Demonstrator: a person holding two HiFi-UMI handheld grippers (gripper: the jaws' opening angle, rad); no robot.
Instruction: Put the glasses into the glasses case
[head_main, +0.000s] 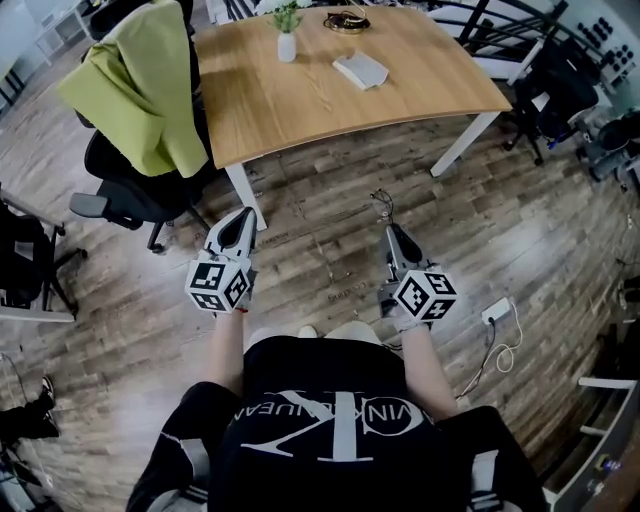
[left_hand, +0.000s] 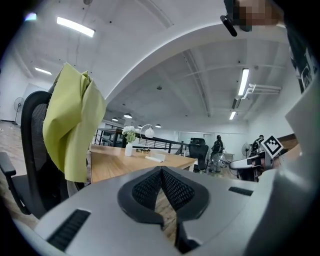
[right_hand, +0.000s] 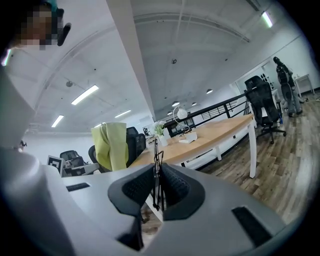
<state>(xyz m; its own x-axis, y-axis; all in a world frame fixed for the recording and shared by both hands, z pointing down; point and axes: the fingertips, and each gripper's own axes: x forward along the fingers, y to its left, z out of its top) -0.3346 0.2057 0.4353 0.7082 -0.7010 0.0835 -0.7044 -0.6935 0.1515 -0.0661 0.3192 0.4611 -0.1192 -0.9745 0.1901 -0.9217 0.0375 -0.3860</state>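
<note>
I stand on the wood floor, short of the wooden table (head_main: 300, 110), with a gripper in each hand. My right gripper (head_main: 391, 232) is shut on a thin black wire-like thing (right_hand: 156, 150), apparently the glasses' frame; it sticks up past the jaw tips (head_main: 380, 203). My left gripper (head_main: 243, 213) has its jaws closed together with nothing between them, as the left gripper view (left_hand: 161, 171) shows. A flat pale case (head_main: 360, 69) lies on the table's far right part, well ahead of both grippers. It also shows small in the right gripper view (right_hand: 188, 139).
A white vase with a plant (head_main: 286, 42) and a round dish (head_main: 346, 21) stand at the table's far edge. A black office chair draped with a yellow-green cloth (head_main: 140, 80) stands left of the table. A white power strip with its cable (head_main: 497, 312) lies on the floor at right.
</note>
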